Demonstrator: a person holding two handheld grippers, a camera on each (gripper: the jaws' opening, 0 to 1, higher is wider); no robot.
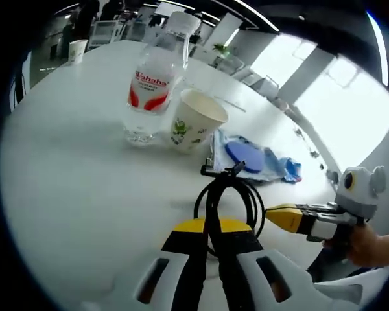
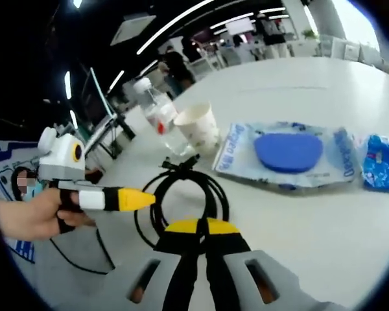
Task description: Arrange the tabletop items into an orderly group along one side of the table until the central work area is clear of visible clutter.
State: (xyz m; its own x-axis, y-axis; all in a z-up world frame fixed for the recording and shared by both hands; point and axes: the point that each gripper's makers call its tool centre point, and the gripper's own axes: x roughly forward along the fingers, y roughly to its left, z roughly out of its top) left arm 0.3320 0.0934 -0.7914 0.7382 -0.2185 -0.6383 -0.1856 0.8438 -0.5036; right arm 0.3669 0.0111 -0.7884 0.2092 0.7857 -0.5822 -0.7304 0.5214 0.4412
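Observation:
A coiled black cable (image 1: 228,194) lies on the white table (image 1: 71,175). My left gripper (image 1: 207,227) is shut on the coil's near side, and a strand runs down between its yellow tips. From the right, my right gripper (image 1: 272,214) reaches the coil's other edge. In the right gripper view the cable (image 2: 181,191) ends under my right gripper (image 2: 198,227), whose jaws are closed on it. The left gripper (image 2: 149,198), held by a hand, touches the coil's left edge. A water bottle (image 1: 152,84), a paper cup (image 1: 194,120) and a blue packet (image 1: 246,155) stand just beyond.
A small blue wrapper (image 2: 382,162) lies to the right of the large blue packet (image 2: 288,154). A second paper cup (image 1: 78,48) stands at the far edge of the table. Chairs and people are behind the bottle (image 2: 157,111) and cup (image 2: 198,128).

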